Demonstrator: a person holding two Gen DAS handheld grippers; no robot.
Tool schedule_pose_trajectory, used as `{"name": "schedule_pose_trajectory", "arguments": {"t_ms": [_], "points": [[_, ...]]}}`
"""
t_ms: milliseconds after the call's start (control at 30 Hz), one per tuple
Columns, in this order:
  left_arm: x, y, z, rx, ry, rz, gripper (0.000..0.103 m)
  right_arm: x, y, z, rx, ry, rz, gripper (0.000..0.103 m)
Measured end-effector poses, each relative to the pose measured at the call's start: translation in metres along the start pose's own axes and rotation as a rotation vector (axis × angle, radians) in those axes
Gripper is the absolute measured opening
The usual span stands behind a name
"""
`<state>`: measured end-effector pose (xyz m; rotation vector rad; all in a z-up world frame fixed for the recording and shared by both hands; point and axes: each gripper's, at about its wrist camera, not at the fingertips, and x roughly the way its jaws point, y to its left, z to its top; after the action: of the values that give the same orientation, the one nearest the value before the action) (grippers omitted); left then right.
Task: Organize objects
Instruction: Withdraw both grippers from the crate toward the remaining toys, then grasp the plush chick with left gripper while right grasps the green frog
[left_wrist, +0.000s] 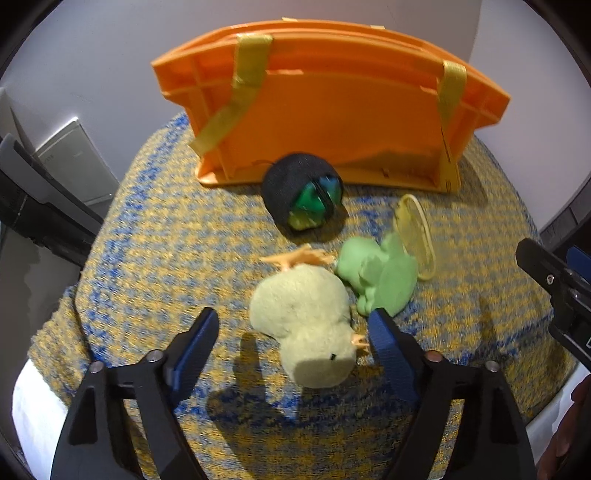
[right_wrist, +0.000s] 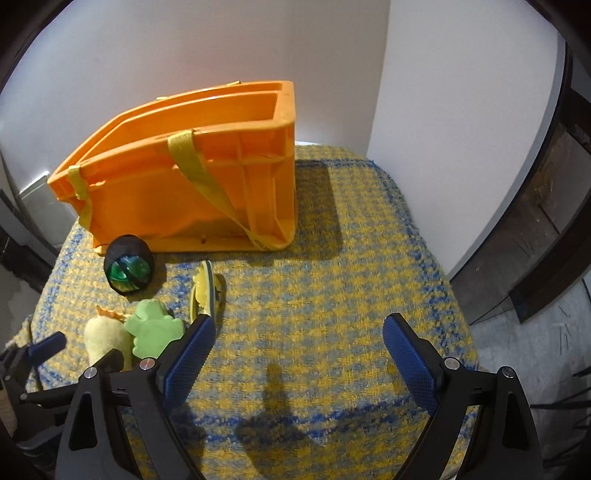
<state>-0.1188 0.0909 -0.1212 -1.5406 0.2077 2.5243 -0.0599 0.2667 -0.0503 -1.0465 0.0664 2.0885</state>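
- Orange plastic is standing out at the back of the scene: a crate (left_wrist: 332, 122) wrapped with yellow straps (left_wrist: 251, 55) is sitting on a yellow, grey and blue woven cloth (left_wrist: 166, 236), up against a pale wall (right_wrist: 184, 44).
- A dark ball with a green insert (left_wrist: 303, 195) is lying just in front of the crate's lower edge, towards the crate's left end as the right wrist view shows it.
- A yellow oval dish (left_wrist: 415, 236) is tilting on its edge in front of the crate, beside a green plush frog (left_wrist: 373, 277).
- A pale yellow plush chick (left_wrist: 306, 321) with orange feet is lying touching the frog, further from the crate than the ball.
- The left gripper (left_wrist: 291, 332) is straddling the chick with its blue pads (left_wrist: 391, 354) on either side; the right pad is sitting at the chick's beak, the left pad is standing clear, so nothing is being squeezed.
- The right gripper (right_wrist: 297, 343) is hovering wide apart over bare cloth in front of the crate's right end, holding nothing.
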Motion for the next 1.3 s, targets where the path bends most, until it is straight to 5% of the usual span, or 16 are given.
{"name": "schedule_pose_trajectory", "arguments": {"t_ms": [267,567,1300], "points": [[0.01,-0.013,-0.008,0.031,0.015,-0.024,0.068,0.004,0.001,-0.003,-0.009,0.008,-0.003,0.092],[0.011,-0.004,-0.014,0.007,0.03,-0.056,0.046,0.004,0.005,-0.004,-0.018,0.006,-0.005,0.092],[-0.013,0.079,-0.02,-0.113,-0.021,0.02,0.044,0.013,0.073,0.006,-0.06,0.03,0.084,0.092]]}}
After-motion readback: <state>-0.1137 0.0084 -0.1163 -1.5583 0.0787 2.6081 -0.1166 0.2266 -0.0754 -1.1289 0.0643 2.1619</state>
